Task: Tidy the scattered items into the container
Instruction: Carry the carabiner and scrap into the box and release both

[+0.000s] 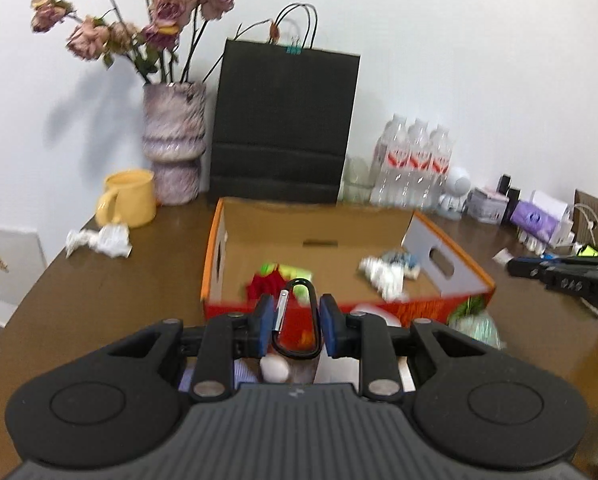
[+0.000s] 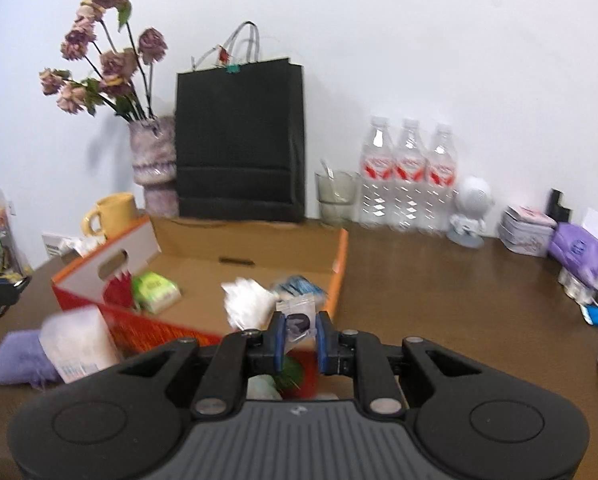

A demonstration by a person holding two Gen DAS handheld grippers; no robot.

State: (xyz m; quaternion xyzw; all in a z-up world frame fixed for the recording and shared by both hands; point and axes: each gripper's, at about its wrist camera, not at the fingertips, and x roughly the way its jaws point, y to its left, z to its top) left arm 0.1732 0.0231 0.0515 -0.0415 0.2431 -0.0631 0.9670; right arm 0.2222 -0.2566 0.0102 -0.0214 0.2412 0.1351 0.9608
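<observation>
L gripper point(image 1: 296, 322) clamps a black carabiner point(image 1: 295, 320) between its blue pads, held w/ loop upright. Just past the fingertips: near wall of the orange cardboard box point(image 1: 439, 304); inside it, beyond the tips, a red item, green packet point(image 1: 295, 270) and white wad point(image 1: 383, 276). R gripper point(image 2: 301, 338) pinches a small clear baggie point(image 2: 299, 320) w/ a dark item inside; box interior lies ahead of its fingers. Far behind: black paper bag point(image 2: 239, 140), water bottles point(image 2: 409, 172).
</observation>
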